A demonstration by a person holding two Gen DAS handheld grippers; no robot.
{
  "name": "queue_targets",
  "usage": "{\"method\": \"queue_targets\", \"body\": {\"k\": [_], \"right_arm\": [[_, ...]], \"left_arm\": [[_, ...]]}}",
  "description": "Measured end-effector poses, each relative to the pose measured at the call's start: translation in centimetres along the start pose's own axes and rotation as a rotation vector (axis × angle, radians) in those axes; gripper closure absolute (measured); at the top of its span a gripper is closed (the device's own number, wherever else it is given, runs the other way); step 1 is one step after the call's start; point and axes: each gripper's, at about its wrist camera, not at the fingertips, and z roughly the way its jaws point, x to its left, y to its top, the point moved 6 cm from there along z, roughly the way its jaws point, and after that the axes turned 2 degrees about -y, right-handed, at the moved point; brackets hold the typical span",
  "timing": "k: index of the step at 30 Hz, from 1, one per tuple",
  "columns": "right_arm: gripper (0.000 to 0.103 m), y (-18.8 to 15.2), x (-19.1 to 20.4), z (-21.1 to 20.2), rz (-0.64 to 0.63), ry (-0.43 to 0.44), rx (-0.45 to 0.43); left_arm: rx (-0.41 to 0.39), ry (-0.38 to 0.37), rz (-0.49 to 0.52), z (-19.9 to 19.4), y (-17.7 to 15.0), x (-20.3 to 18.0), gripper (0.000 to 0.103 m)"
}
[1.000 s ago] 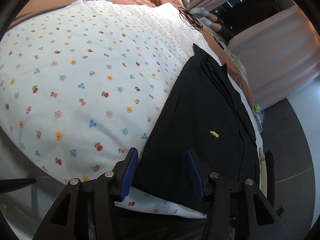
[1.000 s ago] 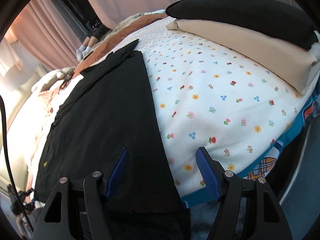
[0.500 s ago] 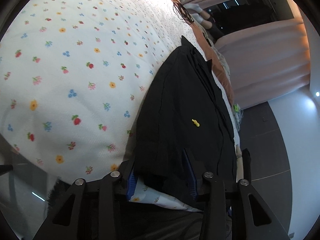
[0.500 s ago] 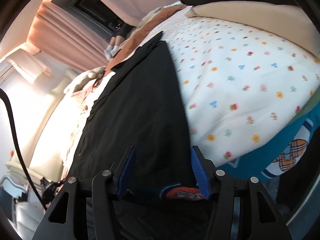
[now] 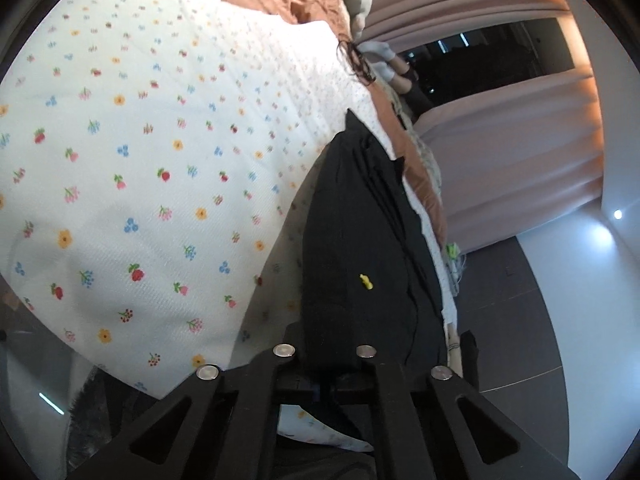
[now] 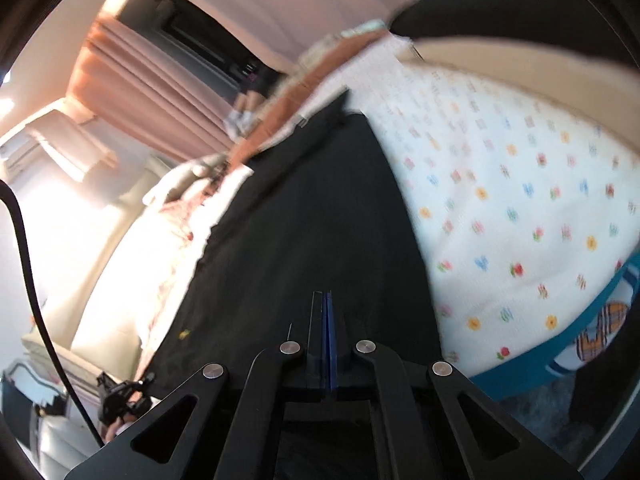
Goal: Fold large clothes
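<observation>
A black garment (image 5: 360,248) is laid lengthwise on a floral bedspread (image 5: 140,168), running from six o'clock toward twelve. Its near hem is clamped by the left gripper (image 5: 326,372), whose jaws have just been closing on the cloth. The other near corner (image 6: 304,240) is pinched by the right gripper (image 6: 326,320), likewise just closed.

No text, label, brand or number can be read in either view: the small yellow mark (image 5: 365,282) on the black garment (image 5: 360,240) ahead of the left gripper (image 5: 325,374) is too small to make out.
</observation>
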Motion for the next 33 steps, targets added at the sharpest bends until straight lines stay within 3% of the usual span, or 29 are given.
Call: {"method": "queue_targets", "body": {"k": [4, 9, 10, 12, 13, 20, 33], "right_arm": [[0.101, 0.9, 1.1, -2.1, -0.019, -0.012, -0.031], [0.099, 0.8, -1.4, -2.7, 0.041, -0.089, -0.003], [0.092, 0.6, -2.5, -3.0, 0.058, -0.097, -0.001], [0.039, 0.1, -4.3, -3.6, 0.082, -0.128, -0.028], [0.035, 0.0, -4.9, -4.0, 0.086, -0.133, -0.045], [0.035, -1.9, -8.2, -2.8, 0.158, -0.07, 0.006], [0.035, -3.8, -8.3, 2.7, 0.214, 0.103, 0.068]], "left_arm": [[-0.009, -0.015, 0.026, -1.1, -0.1, -1.6, 0.102], [-0.014, -0.031, 0.017, -1.5, -0.1, -2.2, 0.102], [-0.013, -0.03, 0.014, -1.5, -0.1, -2.2, 0.102], [-0.014, -0.027, 0.017, -1.5, 0.1, -2.4, 0.102], [-0.014, -0.026, 0.018, -1.4, 0.1, -2.4, 0.102], [-0.023, -0.004, 0.023, -1.0, 0.1, -2.5, 0.102], [-0.019, 0.012, 0.031, -0.4, 0.8, -2.7, 0.102]]}}
